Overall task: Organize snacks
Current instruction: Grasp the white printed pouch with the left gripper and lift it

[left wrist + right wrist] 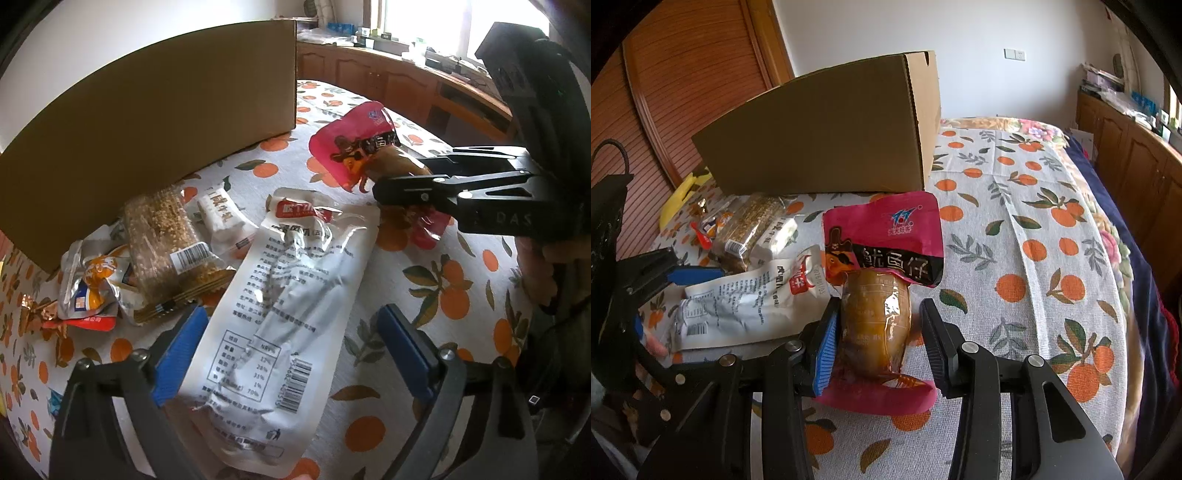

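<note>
L wrist view: left gripper (pixel 291 354) jaws wide apart, white packet (pixel 273 317) lying between pads on tablecloth (pixel 461 295), not pinched. Flat, light, crinkly film; best grabbed across narrow width, mid-body. More snacks (pixel 162 243) piled by cardboard box (pixel 147 110).

R wrist view: right gripper (pixel 877 336) part-closed round pink pouch (pixel 882 288); blue pad touching bulge, other side can't tell. Pouch soft, slippery, squashy; hold at bulge, gentle squeeze. Box (pixel 827 133) just behind.
</note>
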Demonstrator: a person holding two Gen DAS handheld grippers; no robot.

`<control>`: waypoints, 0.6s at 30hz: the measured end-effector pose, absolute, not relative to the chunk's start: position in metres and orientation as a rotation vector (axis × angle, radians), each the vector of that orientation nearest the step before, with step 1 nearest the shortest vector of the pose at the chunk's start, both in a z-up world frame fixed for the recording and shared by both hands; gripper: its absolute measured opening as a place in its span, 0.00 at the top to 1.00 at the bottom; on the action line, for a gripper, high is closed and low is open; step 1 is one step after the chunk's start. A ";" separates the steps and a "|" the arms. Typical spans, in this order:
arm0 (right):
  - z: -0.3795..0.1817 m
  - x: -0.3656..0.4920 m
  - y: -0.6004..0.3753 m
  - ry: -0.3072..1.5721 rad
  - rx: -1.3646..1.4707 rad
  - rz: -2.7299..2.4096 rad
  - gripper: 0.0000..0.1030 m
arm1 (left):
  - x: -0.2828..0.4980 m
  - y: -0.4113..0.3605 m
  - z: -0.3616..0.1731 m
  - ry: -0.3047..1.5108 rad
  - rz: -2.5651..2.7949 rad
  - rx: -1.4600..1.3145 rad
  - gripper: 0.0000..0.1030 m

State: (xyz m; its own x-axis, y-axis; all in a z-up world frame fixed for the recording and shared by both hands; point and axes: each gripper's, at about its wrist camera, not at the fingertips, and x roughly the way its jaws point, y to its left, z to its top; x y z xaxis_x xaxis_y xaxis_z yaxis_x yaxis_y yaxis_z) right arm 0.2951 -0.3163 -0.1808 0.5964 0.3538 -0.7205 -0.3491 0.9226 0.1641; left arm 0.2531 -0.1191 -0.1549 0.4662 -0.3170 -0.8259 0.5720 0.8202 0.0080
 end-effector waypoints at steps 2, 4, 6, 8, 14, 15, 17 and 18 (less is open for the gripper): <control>-0.181 0.295 -0.316 0.837 0.006 0.408 0.59 | 0.253 -0.120 -0.154 0.947 -0.558 0.308 0.09; -0.181 0.295 -0.316 0.838 0.006 0.408 0.59 | 0.253 -0.123 -0.154 0.961 -0.555 0.311 0.09; -0.181 0.295 -0.316 0.839 0.005 0.408 0.59 | 0.254 -0.125 -0.154 0.971 -0.549 0.308 0.09; -0.181 0.295 -0.316 0.837 0.005 0.408 0.59 | 0.254 -0.127 -0.153 0.966 -0.550 0.303 0.15; -0.182 0.295 -0.315 0.840 0.001 0.403 0.59 | 0.258 -0.131 -0.148 0.966 -0.552 0.308 0.38; -0.182 0.296 -0.315 0.841 0.001 0.403 0.59 | 0.257 -0.131 -0.147 0.963 -0.552 0.311 0.38; -0.182 0.295 -0.315 0.839 0.001 0.402 0.59 | 0.255 -0.130 -0.144 0.944 -0.549 0.308 0.48; -0.182 0.296 -0.315 0.840 0.001 0.398 0.59 | 0.255 -0.128 -0.142 0.939 -0.548 0.295 0.50</control>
